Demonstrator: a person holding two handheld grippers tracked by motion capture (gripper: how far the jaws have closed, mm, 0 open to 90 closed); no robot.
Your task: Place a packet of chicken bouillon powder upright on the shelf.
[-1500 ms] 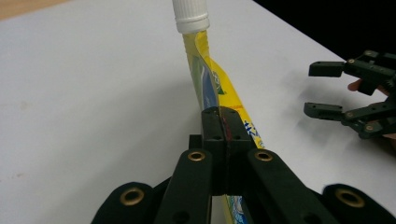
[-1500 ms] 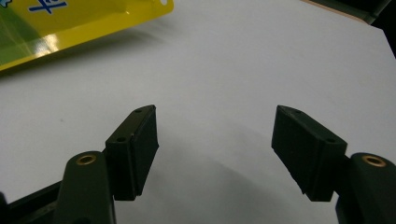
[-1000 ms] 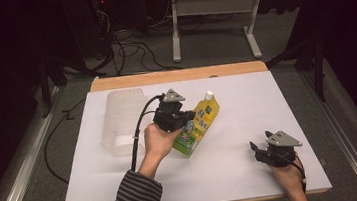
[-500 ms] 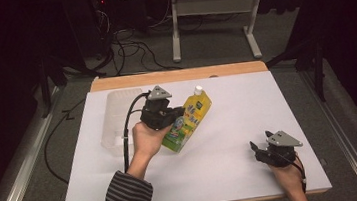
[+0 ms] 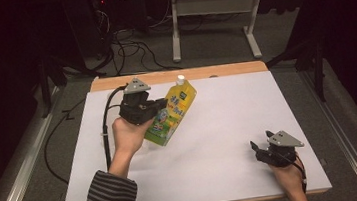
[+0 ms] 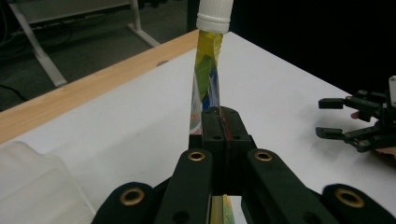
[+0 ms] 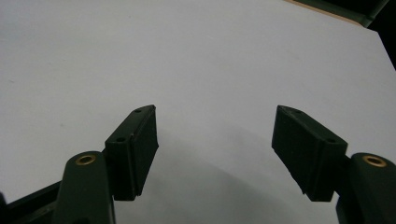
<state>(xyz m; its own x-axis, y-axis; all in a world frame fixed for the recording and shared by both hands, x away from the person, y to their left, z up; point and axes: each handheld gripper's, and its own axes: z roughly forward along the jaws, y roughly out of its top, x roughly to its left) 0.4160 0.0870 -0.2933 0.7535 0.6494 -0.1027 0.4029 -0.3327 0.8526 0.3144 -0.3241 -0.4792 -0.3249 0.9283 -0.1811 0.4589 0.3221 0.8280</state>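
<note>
Lifted and carried leftward since a second ago, the yellow-green drink pouch point(image 5: 172, 113) now hangs tilted above the white table point(image 5: 229, 125), its white cap point(image 6: 214, 15) pointing away. Clamped tight on its flat side edge, the left gripper point(image 5: 159, 106) is mid-transfer; setting it down upright likely comes next. Near the table's front right corner, the right gripper point(image 5: 257, 148) rests, jaws wide apart and empty.

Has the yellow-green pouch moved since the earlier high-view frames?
Yes. The pouch, clamped in the left gripper, has shifted left and toward the table's wooden far edge.
</note>
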